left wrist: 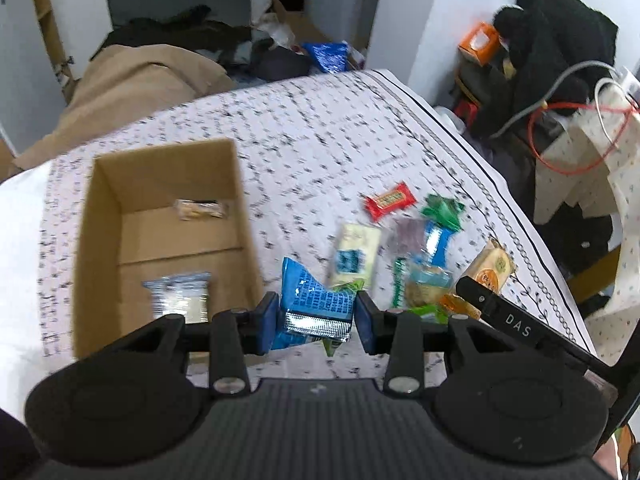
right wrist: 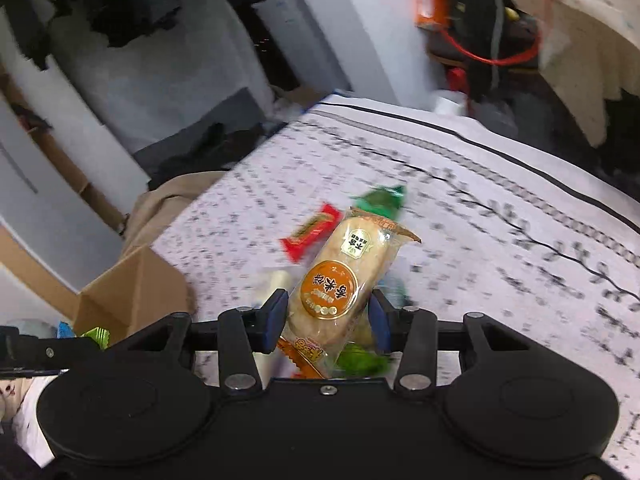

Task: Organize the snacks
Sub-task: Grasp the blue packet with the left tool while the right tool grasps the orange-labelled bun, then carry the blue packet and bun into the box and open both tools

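Item, step in hand: we judge this the carrying stage of sorting snacks into the cardboard box [left wrist: 160,220], with both tongs loaded. Left gripper [left wrist: 316,320]: closed on a blue foil packet [left wrist: 310,300], held up off the patterned bedspread [left wrist: 320,128] just right of the box's near right wall. Right gripper [right wrist: 328,320]: clamped on a rice cracker packet [right wrist: 340,280] with an orange round label, lifted above the snack pile. Box contents, left wrist view: one clear-wrapped snack [left wrist: 200,209] toward the far end, one silver-blue packet [left wrist: 178,294] at the near end, bare cardboard floor between them. Loose stock on the bedspread: a red candy bar [left wrist: 389,201], a green wrapper [left wrist: 442,210], a white and blue packet [left wrist: 354,254], and several more, overlapping, too blurred to list. Next move, as we judge it: the left load needs a short carry leftward over the box wall and a release above the bare floor; the right load has further to cross and must wait or come round, since the two tongs sit close together. Edges: the bedspread's bordered edge runs near the pile on the right, with a tangle of red cable [left wrist: 560,140] beyond it; open room lies beyond the box and pile.
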A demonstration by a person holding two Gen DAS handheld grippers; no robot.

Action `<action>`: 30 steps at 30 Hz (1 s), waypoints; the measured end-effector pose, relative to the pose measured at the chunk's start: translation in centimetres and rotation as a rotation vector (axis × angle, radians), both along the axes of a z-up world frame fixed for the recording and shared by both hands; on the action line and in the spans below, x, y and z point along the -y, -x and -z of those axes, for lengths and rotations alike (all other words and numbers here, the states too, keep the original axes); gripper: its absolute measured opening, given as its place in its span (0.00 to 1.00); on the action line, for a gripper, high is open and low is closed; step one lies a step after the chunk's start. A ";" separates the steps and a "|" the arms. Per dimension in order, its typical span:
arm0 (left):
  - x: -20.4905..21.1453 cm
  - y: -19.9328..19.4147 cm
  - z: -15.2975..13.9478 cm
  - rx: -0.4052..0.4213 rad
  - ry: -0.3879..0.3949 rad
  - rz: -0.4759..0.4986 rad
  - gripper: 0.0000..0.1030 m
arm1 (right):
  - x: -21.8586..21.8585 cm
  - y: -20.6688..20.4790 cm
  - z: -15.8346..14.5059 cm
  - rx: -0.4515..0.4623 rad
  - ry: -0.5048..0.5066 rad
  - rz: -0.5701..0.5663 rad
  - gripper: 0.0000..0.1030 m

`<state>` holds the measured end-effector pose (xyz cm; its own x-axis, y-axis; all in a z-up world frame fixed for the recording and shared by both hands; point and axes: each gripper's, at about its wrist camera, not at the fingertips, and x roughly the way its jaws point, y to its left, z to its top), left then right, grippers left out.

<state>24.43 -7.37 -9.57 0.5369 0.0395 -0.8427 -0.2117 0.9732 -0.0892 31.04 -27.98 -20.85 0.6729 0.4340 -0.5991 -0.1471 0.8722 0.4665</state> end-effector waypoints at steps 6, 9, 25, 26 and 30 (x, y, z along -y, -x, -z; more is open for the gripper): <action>-2.7 0.9 -1.5 0.016 -0.033 -0.057 0.39 | -2.7 0.7 -1.5 0.043 -0.032 -0.080 0.42; -4.1 1.1 -1.9 0.025 -0.041 -0.088 0.39 | -3.7 0.8 -2.4 0.066 -0.051 -0.106 0.42; -9.4 0.3 -2.2 0.045 -0.041 -0.204 0.39 | -8.5 0.9 -3.4 0.146 -0.112 -0.223 0.41; -9.9 0.1 -2.2 0.044 -0.037 -0.213 0.39 | -9.0 1.0 -3.4 0.151 -0.113 -0.238 0.41; -11.8 -0.8 -2.0 0.042 -0.005 -0.248 0.39 | -10.8 1.1 -3.2 0.170 -0.111 -0.296 0.41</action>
<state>25.19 4.48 -7.55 0.5451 0.1787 -0.8191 -0.4406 0.8923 -0.0985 29.95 -17.13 -17.64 0.5943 0.6813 -0.4274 -0.4695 0.7253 0.5035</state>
